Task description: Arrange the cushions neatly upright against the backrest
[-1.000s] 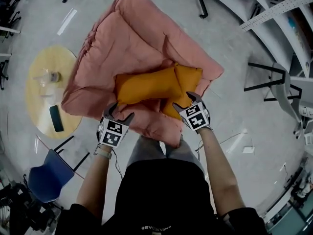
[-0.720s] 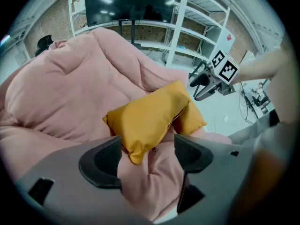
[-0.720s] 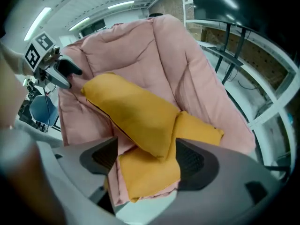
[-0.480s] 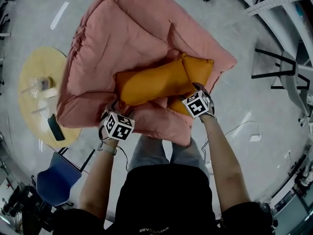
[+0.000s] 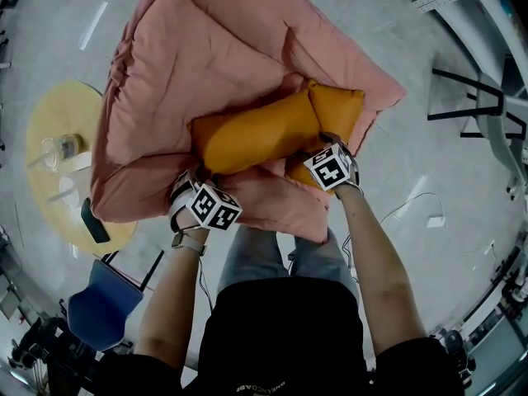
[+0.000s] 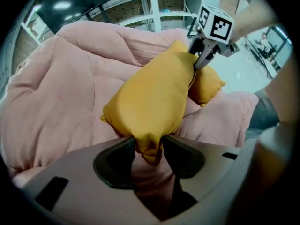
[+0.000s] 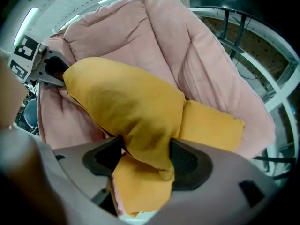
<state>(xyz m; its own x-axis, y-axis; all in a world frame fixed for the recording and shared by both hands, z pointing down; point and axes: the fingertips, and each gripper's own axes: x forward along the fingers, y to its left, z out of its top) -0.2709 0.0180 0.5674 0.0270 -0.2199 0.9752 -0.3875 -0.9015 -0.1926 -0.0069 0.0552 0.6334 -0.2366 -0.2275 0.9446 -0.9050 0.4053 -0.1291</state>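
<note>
The long mustard-yellow fabric cushion (image 5: 256, 134) lies crosswise over the front of the seat of a plush pink padded lounge chair (image 5: 190, 64), not upright against its backrest. It rests partly on a second mustard-yellow cushion (image 5: 338, 112), which shows beyond its right end and below it.

Each end of the long cushion is taken by a gripper. The left gripper (image 6: 149, 149) has the cushion's bunched left corner between its fingers (image 6: 115, 161); they are closing and both pads press on the fabric. The right gripper (image 7: 147, 156) is at the opposite end, its fingers (image 7: 187, 163) also closing, set fairly wide and pressed on a thick fold of the same cushion, with the second cushion just behind and underneath.

The person stands at the front edge of the chair, both arms stretched out over it.

To the left of the chair stands a round pale-wood bench (image 5: 49, 114) that carries a clear bottle (image 5: 62, 148) and a dark flat slab (image 5: 93, 219) near its rim. A blue chair (image 5: 99, 304) stands on the grey floor (image 5: 429, 172) near the bench.
</note>
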